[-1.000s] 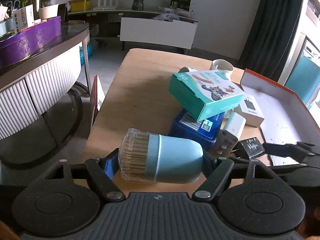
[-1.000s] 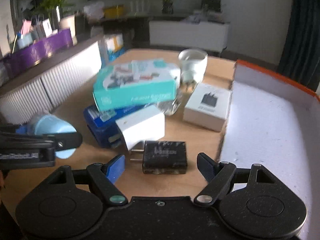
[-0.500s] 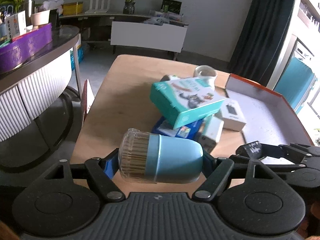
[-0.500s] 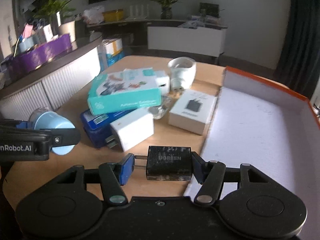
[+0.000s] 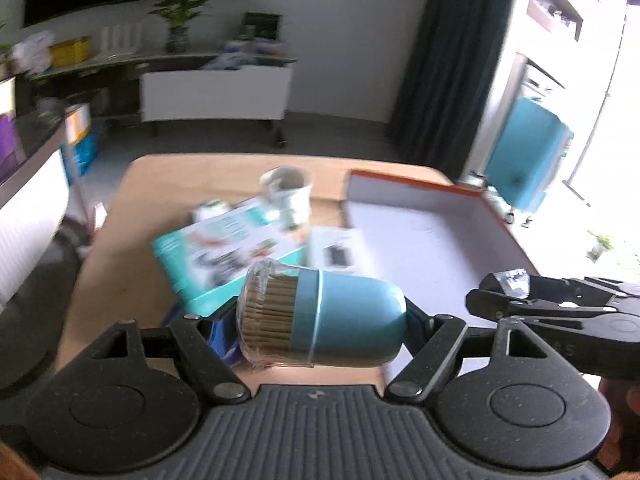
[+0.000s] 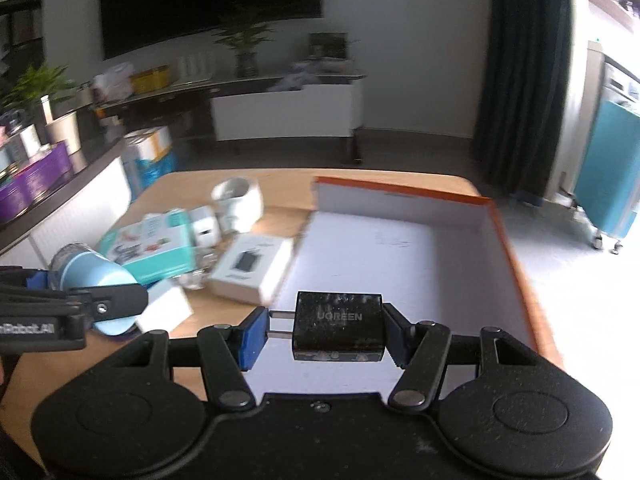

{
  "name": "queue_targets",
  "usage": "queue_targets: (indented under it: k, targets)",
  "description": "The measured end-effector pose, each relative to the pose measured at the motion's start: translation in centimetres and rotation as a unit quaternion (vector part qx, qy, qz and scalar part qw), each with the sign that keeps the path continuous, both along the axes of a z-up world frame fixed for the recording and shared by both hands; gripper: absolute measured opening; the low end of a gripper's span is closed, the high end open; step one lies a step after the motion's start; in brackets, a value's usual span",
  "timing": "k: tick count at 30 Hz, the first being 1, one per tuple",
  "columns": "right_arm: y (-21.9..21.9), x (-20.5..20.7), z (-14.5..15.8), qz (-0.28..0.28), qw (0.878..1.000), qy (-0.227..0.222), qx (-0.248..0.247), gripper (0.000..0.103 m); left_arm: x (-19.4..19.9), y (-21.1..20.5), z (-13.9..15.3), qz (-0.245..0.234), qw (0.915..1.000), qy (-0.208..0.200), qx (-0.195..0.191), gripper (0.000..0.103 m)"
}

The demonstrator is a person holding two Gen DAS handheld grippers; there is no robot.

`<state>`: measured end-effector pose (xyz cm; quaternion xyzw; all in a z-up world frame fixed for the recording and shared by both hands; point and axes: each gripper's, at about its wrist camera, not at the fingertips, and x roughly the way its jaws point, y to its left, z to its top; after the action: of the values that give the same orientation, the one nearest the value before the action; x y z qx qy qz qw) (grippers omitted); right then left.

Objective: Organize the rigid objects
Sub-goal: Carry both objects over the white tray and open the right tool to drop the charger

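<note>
The left claw (image 5: 320, 316) grips a blue toothpick holder (image 5: 320, 316) lying on its side between the pads, clear end to the left showing the packed toothpicks, rounded blue end to the right. It is carried in the air above the wooden table (image 5: 160, 172), on the near side of the orange-rimmed tray (image 6: 400, 248).

The right claw (image 6: 324, 330) has just been closing and now clamps a black charger (image 6: 338, 330) marked UGREEN, its two prongs pointing left against the left pad and its body pressed by the right pad. The charger hangs over the near edge of the tray, whose white floor lies bare beneath it.

Left of the tray, on the table, sits a loose heap: a small white box (image 6: 250, 270) printed with a charger picture lies just beside the tray's left wall; a teal carton (image 6: 152, 248) lies tilted further left, resting on a dark blue box (image 5: 224, 336); a white charger (image 6: 164, 312) lies near the front of the heap. A white cup (image 6: 238, 204) stands beyond the carton, close to the tray's far left corner.

In the left wrist view, the right claw's side shows at the right, over the tray's near right part.
</note>
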<state>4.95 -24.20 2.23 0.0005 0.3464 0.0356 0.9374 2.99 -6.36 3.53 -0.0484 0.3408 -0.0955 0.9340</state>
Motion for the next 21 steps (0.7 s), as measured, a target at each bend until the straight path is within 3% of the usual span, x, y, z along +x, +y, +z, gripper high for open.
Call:
queue_targets:
  k: [7, 12, 21]
  targets:
    - [-4.5, 0.5, 0.9, -0.06, 0.998, -0.023, -0.001, 0.072, 3.9, -4.1, 0.3, -0.057, 0.9983, -0.003, 0.011, 0.08]
    - [-6.5, 1.5, 1.3, -0.075, 0.996, -0.038, -0.001, 0.072, 5.7, -6.0, -0.4, -0.063, 0.998, 0.0, 0.003, 0.08]
    - [-8.1, 4.3, 0.6, -0.072, 0.997, -0.021, 0.003, 0.072, 7.3, -7.4, -0.7, -0.056, 0.9982, 0.018, 0.006, 0.08]
